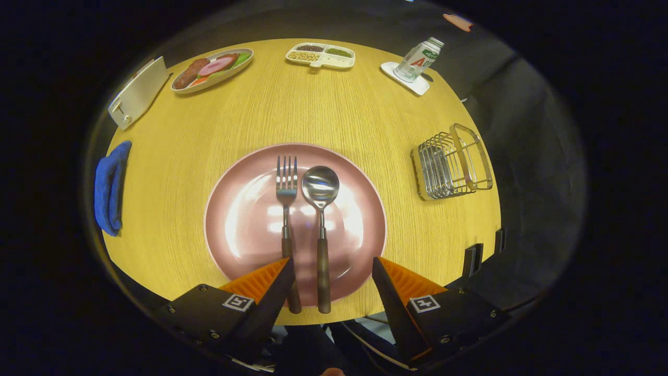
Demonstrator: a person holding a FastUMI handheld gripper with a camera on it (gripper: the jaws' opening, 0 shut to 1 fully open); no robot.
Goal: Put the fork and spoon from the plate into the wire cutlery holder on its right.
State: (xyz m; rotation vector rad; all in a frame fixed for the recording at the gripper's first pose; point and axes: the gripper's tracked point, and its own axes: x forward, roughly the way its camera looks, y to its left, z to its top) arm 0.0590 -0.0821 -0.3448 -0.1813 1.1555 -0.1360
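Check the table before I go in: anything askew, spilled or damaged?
Nothing stands out. Fork and spoon lie straight, side by side on the plate; the holder stands upright to its right. The gripper is open, handles between its fingers.

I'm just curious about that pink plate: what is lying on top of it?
On the plate lie a fork and a spoon, side by side, handles toward the open gripper. One finger covers part of the fork's handle and the plate's near rim.
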